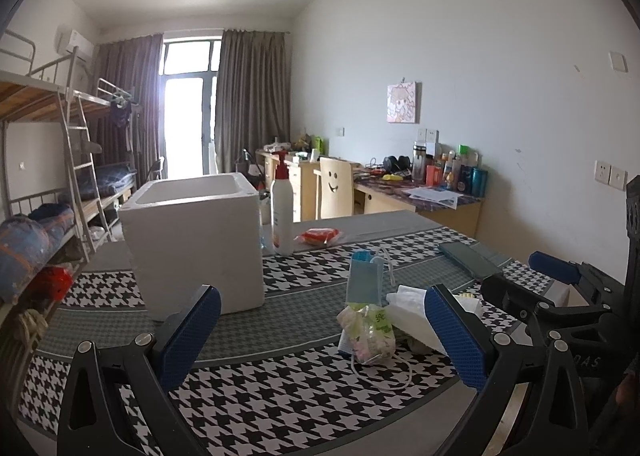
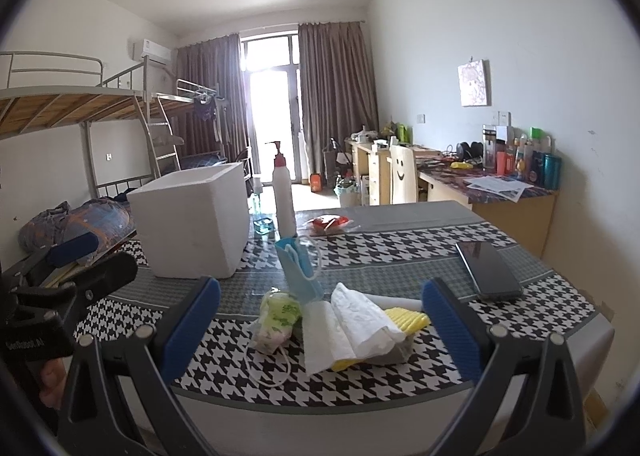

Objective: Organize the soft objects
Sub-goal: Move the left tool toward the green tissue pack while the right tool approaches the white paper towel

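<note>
A pile of soft things lies on the houndstooth tablecloth [image 2: 380,252]: a green-printed mask [image 2: 276,320] [image 1: 370,330], a blue face mask [image 2: 300,268] [image 1: 364,276], folded white tissue [image 2: 352,324] [image 1: 412,316] and a yellow sponge [image 2: 406,318]. A white foam box [image 1: 196,244] [image 2: 192,220] stands open-topped at the left. My left gripper [image 1: 322,336] is open, low over the cloth in front of the pile. My right gripper [image 2: 320,326] is open too, its blue pads [image 2: 450,332] on either side of the pile, just short of it.
A pump bottle [image 1: 281,208] [image 2: 283,192] and a red packet [image 1: 318,236] [image 2: 330,224] sit behind the pile. A dark phone [image 2: 488,270] [image 1: 468,260] lies at the right. The table's near edge [image 2: 320,408] is close. Bunk beds stand left, desks along the right wall.
</note>
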The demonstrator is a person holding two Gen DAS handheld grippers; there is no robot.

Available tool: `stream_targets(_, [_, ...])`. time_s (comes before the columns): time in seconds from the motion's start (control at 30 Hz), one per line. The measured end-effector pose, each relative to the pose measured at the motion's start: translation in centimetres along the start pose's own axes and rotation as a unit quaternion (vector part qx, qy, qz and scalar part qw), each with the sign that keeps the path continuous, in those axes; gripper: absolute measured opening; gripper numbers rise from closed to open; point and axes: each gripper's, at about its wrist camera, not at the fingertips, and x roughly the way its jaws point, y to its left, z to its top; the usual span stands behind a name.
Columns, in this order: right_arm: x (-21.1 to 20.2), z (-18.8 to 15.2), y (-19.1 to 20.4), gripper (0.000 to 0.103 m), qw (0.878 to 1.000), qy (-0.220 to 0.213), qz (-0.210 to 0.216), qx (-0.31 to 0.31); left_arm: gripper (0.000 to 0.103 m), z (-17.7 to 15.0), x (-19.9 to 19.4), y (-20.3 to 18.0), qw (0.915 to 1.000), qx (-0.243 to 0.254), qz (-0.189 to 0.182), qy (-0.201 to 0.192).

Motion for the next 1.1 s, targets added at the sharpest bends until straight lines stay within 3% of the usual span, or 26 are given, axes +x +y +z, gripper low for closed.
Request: stream_targets(1.1, [4.8, -1.0, -2.7, 0.102, 0.996, 0.088, -0.016, 0.013, 0.102, -1.9, 8.2, -0.8, 0.9921, 0.002, -0.032, 0.121])
